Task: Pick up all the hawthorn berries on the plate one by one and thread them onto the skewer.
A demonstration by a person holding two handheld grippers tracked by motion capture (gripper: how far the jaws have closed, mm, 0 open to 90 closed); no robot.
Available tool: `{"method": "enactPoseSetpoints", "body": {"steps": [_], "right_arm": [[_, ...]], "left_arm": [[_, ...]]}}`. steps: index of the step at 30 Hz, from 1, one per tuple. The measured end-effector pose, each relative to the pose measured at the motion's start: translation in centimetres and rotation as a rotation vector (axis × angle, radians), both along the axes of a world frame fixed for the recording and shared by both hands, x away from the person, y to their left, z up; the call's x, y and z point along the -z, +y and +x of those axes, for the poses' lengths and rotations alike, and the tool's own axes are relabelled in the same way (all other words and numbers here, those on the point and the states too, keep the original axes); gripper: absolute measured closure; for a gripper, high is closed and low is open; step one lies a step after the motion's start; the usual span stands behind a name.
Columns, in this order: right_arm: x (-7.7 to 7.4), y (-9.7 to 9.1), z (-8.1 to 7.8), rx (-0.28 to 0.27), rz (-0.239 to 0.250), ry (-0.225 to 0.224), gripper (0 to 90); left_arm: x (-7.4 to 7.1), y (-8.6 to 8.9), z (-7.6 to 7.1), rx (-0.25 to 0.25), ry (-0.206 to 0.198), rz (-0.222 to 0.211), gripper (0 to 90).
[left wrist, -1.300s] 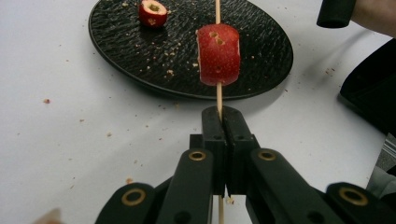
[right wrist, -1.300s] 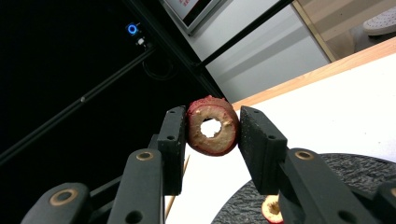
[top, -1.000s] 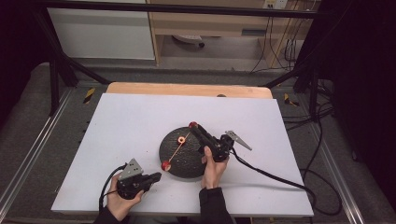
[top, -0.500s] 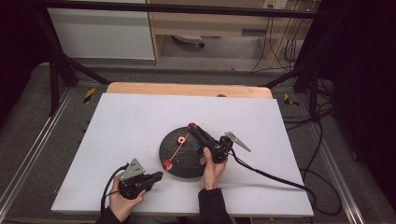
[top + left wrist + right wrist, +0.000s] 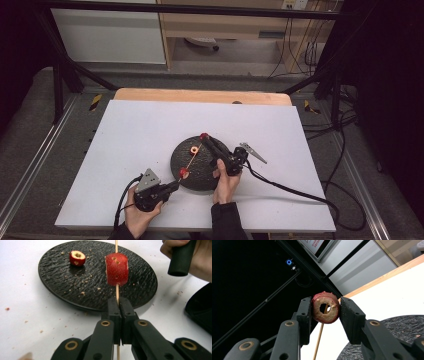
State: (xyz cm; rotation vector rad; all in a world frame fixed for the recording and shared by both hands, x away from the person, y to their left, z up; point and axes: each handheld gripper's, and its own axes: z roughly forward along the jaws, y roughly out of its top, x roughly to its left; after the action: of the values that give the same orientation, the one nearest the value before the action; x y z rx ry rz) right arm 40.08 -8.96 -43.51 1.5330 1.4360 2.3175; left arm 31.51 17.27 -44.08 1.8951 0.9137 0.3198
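A black round plate [image 5: 212, 175] lies on the white table. My left gripper [image 5: 172, 186] is shut on the lower end of a thin wooden skewer [image 5: 117, 293], just in front of the plate. A red fruit chunk [image 5: 116, 269] is threaded on the skewer, seen from above as the chunk [image 5: 183, 173]. The skewer slants up over the plate to my right gripper [image 5: 203, 136]. That gripper [image 5: 325, 302] is shut on a red cored fruit ring [image 5: 329, 312], with the skewer tip showing through its hole. A small red cored piece [image 5: 77, 258] lies on the plate.
Crumbs are scattered on the plate and on the white tabletop [image 5: 140, 135]. The right gripper's cable [image 5: 290, 187] trails across the table to the right edge. A wooden strip [image 5: 200, 96] borders the far side, with black frame legs beyond it.
The left gripper and the skewer's lower end have shifted slightly right, toward the plate. The right gripper has stayed in place with the ring.
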Motion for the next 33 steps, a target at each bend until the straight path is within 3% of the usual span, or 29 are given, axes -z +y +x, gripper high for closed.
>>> {"method": "enactPoseSetpoints", "body": {"steps": [21, 33], "right_arm": [[0.0, 0.0, -0.4, -0.015, -0.009, -0.003, 63.2], [-0.1, 0.0, -0.6, -0.023, -0.021, -0.008, 63.2]], "left_arm": [[-1.3, -1.2, 1.0, -0.019, -0.007, -0.018, 88.7], [-2.4, -2.3, 2.6, -0.017, -0.007, -0.021, 88.7]]}}
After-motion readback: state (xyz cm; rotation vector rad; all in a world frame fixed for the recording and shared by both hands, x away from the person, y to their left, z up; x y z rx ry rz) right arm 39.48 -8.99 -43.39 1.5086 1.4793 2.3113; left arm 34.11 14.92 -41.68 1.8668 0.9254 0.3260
